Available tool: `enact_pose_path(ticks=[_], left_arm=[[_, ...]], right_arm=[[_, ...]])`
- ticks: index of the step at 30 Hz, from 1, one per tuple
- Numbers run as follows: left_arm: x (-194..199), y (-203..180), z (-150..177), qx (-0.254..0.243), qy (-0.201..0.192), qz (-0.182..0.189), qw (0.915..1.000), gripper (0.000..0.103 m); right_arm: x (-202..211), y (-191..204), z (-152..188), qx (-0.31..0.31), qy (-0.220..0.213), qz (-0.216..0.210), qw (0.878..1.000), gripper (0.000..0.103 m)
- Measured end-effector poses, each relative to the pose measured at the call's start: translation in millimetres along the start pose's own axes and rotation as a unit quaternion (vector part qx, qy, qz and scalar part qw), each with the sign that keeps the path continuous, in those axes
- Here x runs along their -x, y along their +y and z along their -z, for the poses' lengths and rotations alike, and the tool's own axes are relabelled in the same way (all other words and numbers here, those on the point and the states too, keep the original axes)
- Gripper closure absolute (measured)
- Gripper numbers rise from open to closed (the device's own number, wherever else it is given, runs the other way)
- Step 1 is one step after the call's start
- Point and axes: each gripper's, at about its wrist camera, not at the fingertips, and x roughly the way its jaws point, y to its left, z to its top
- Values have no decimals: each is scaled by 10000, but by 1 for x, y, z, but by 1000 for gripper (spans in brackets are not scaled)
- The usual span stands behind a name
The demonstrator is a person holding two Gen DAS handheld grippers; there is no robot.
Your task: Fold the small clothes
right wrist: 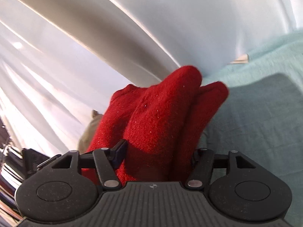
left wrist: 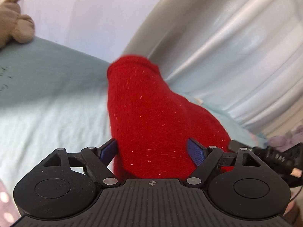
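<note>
A fuzzy red knit garment [left wrist: 149,117] fills the middle of the left wrist view, bunched between the blue-padded fingers of my left gripper [left wrist: 153,151], which is shut on it and holds it above the light blue bedsheet [left wrist: 47,117]. In the right wrist view the same red garment [right wrist: 161,121] hangs in thick folds between the fingers of my right gripper [right wrist: 159,151], which is shut on it. The right finger there is mostly hidden by the cloth.
A beige plush toy [left wrist: 17,24] lies at the far left on a teal pillow [left wrist: 47,70]. White curtains [left wrist: 246,56] hang behind the bed. A purple cloth [left wrist: 284,140] and the other gripper [left wrist: 274,157] show at the right edge.
</note>
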Motion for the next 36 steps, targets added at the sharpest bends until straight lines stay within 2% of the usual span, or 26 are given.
enact_pose_path(ticks=[2,5,7,10,12,14,16,17,18,19,20,22,25,27,28,31,33,36], left_arm=[[22,-2,21,-260,-167,-88,9995,19],[53,-9,55,-527,-371,-83,9979,15],[63,-7,74,-647,-254,-27,9976,12],[46,-16,94,-952,183,-140,9952,13],[30,-15,102,-1046,327,-372,9933,18],[14,-9,99,-943,414,-757,9918,30],[12,-5,94,-655,353,-711,9947,32],[14,0,94,-468,349,-672,9960,38],[15,3,93,-360,358,-627,9967,45],[18,6,94,-269,340,-581,9974,49],[21,8,94,-212,328,-581,9975,54],[23,14,95,-133,328,-647,9973,55],[26,22,97,83,463,-602,9971,53],[33,21,98,77,499,-624,9968,52],[39,18,98,5,453,-674,9967,52],[67,9,93,-150,163,-783,9967,48],[84,5,86,-199,-110,-745,9970,39],[85,-5,70,-210,-333,-738,9965,35]], right_arm=[[4,-4,11,-253,-14,251,9994,32],[33,-9,37,-552,-173,82,9983,23],[54,-10,58,-706,-298,77,9970,19],[72,-22,92,-1203,-214,-101,9925,19],[69,-27,106,-1463,-91,-285,9888,19],[52,-23,108,-1557,8,-291,9874,19],[39,-17,107,-1486,70,-286,9885,21],[33,-12,106,-1414,78,-235,9896,25],[30,-7,104,-1302,56,-215,9912,46],[32,3,107,-1130,52,-132,9935,75],[29,11,104,-910,12,50,9958,83],[35,31,101,-228,-262,494,9982,86],[43,52,106,859,-608,1287,9861,86],[26,48,114,1366,-309,1867,9724,82],[20,46,120,1516,-111,2058,9667,76],[32,51,122,1632,-209,2183,9619,62],[48,61,117,1701,-463,2301,9571,55],[66,82,110,2009,-865,2348,9471,53]])
